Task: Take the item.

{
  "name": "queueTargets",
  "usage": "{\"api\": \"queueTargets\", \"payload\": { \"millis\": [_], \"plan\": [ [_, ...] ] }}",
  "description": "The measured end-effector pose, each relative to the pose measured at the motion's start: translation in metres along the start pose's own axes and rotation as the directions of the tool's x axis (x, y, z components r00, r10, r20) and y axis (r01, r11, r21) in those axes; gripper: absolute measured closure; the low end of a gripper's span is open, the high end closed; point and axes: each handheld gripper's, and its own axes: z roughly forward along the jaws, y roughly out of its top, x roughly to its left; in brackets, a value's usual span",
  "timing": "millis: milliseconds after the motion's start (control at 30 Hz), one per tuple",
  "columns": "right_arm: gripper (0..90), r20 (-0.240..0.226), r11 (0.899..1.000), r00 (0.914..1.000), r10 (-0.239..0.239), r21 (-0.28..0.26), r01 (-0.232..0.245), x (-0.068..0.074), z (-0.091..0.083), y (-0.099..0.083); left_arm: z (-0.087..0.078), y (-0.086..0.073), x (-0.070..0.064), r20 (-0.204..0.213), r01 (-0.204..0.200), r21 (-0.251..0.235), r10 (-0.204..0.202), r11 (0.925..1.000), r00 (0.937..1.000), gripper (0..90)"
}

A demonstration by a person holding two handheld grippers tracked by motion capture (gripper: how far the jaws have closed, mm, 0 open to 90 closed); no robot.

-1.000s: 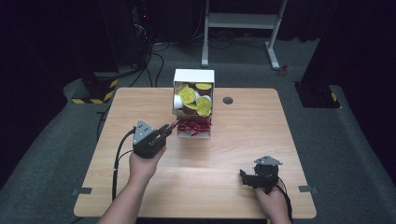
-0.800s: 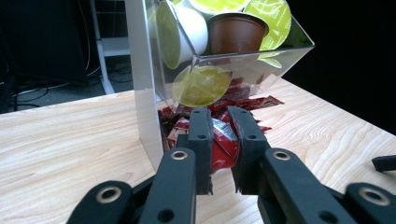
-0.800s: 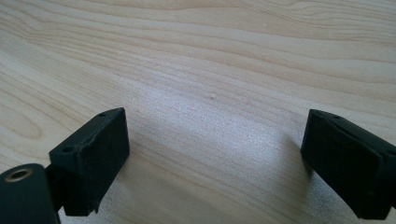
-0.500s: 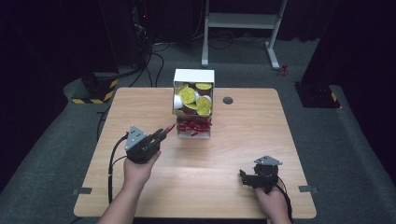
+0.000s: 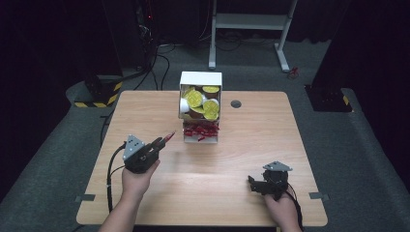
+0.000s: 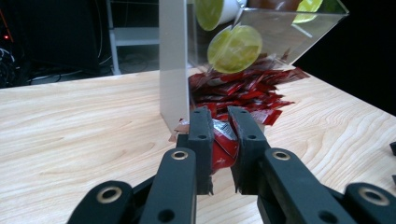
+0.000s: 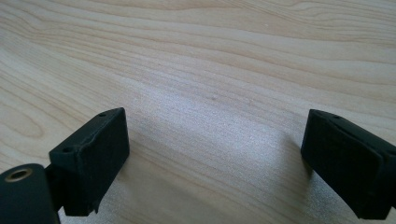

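Between left claw point(image 6: 219, 140) jaws: red sachet point(image 6: 223, 142), clamped; right claw point(image 7: 215, 163) wide open.

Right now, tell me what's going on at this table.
A person works two hand-held tools. The left tool is shut on a red sauce packet, held off the table in front of the dispenser box of packets and yellow-lidded cups. The right tool rests open on bare wood.

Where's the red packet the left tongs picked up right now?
The red packet is pinched in the left tongs, held left of the dispenser and its pile of red packets.
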Motion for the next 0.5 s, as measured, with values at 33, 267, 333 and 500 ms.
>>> {"api": "queueTargets", "payload": {
  "millis": [33,267,333,500],
  "plan": [
    [7.7,0.0,1.0,1.0,0.0,0.0,0.0,0.0,0.0,0.0,0.0,-0.001,0.001,-0.003,0.001,0.001,-0.001,1.0,1.0,80.2],
    [7.7,0.0,1.0,1.0,0.0,0.0,0.0,0.0,0.0,0.0,-0.004,-0.007,0.015,-0.03,0.017,0.006,-0.017,0.9998,0.9994,80.3],
    [7.7,0.0,1.0,1.0,0.0,0.0,0.0,0.0,0.0,0.0,-0.005,-0.008,0.019,-0.036,0.026,0.007,-0.026,0.9996,0.999,80.3],
    [7.7,0.0,1.0,1.0,0.0,0.0,0.0,0.0,0.0,0.0,-0.007,-0.011,0.028,-0.055,0.031,0.012,-0.03,0.9994,0.998,80.4]
  ]
}}
